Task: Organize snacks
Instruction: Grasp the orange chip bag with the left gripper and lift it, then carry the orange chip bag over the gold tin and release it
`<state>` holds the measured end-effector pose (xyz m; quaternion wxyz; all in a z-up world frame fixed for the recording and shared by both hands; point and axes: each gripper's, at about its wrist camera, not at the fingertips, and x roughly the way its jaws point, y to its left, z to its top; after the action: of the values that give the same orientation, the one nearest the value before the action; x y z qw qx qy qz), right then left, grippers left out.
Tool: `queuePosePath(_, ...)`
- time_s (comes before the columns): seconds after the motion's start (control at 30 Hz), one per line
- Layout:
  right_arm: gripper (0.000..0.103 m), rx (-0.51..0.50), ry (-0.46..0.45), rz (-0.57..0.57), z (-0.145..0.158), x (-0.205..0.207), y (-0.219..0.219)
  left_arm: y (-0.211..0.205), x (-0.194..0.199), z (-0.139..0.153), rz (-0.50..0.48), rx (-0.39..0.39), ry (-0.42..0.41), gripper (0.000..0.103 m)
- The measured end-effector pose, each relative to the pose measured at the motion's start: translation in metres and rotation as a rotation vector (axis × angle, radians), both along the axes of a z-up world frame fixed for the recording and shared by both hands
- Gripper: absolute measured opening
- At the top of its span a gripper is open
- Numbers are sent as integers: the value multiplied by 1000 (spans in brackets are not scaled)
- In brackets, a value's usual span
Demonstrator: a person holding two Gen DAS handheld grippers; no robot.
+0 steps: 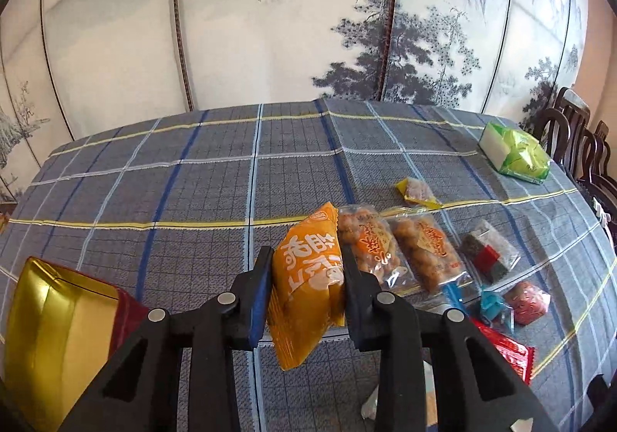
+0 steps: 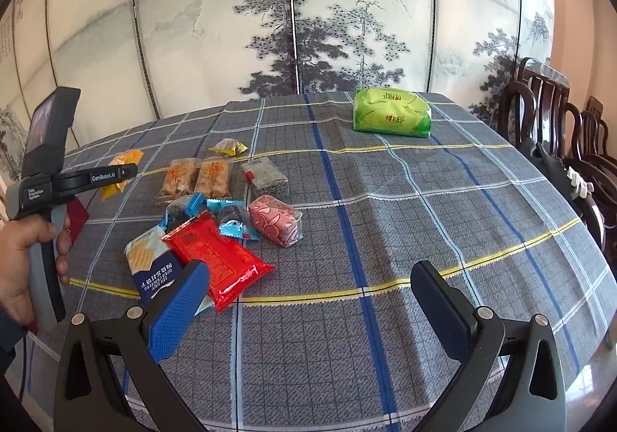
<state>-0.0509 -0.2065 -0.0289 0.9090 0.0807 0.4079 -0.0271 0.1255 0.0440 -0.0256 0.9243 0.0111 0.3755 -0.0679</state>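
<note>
Orange snack packet (image 1: pixel 308 285) upright in left tool (image 1: pixel 306 287), long axis near-vertical, seemingly.

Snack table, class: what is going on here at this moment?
A person is sorting packaged snacks on a plaid tablecloth with two handheld grippers. The left gripper is shut on an orange snack packet, held above the cloth. The right gripper is open and empty, beside the red packet and the sea salt soda crackers.
</note>
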Motion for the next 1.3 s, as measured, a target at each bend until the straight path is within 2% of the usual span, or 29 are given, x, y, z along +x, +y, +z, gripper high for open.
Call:
queuePosePath(0.37, 103, -16, -20, 15, 21, -11, 19, 22, -49, 81, -15, -14, -131, 29)
queuePosePath(0.67, 103, -36, -35, 31, 32, -16, 30, 63, -84, 124, 2, -12, -215, 29)
queuePosePath(1.03, 103, -42, -19, 49, 25, -12, 38, 133, -117, 142, 77, 11, -256, 29)
queuePosePath(1.3, 103, -40, -4, 61, 20, -8, 44, 167, -128, 119, 129, 67, -212, 29)
